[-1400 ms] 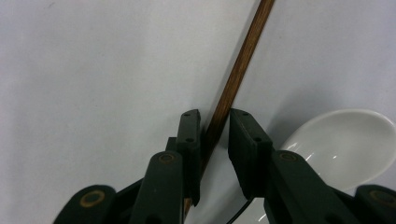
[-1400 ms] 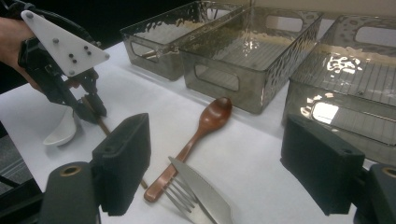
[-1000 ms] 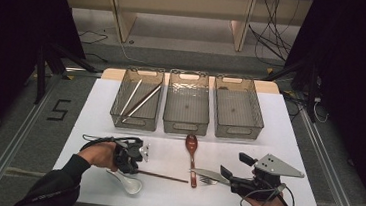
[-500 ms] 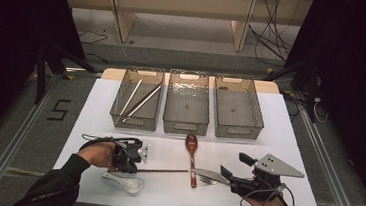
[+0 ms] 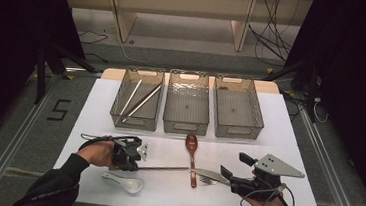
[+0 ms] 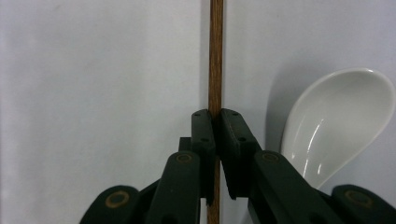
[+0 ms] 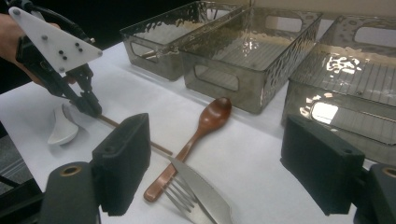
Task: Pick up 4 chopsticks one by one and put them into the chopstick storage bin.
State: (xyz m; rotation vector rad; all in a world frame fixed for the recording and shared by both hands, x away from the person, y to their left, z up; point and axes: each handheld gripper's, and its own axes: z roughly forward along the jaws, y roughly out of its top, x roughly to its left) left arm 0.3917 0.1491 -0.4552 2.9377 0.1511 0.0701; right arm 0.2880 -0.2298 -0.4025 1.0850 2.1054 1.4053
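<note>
My left gripper (image 5: pixel 135 158) is shut on a thin brown wooden chopstick (image 5: pixel 165 169) at the front left of the white table. The left gripper view has both jaws pressed on the chopstick (image 6: pixel 215 70), which runs straight ahead, and a white ceramic spoon (image 6: pixel 331 121) lies just right of it. That white spoon (image 5: pixel 124 182) rests on the table below the gripper. My right gripper (image 5: pixel 229 180) stands open at the front right, its jaws wide apart above a knife (image 7: pixel 201 186) and a fork (image 7: pixel 180 196). A brown wooden spoon (image 5: pixel 191 154) lies between the two grippers.
Three clear bins stand in a row at the back: the left bin (image 5: pixel 134 123) holds two metal chopsticks (image 5: pixel 141 99), while the middle bin (image 5: pixel 185 127) and the right bin (image 5: pixel 236 132) look empty. The table's front edge is near both hands.
The left jaws have closed onto the wooden chopstick, whose far end has swung slightly towards the bins. Both hands have stayed where they were.
</note>
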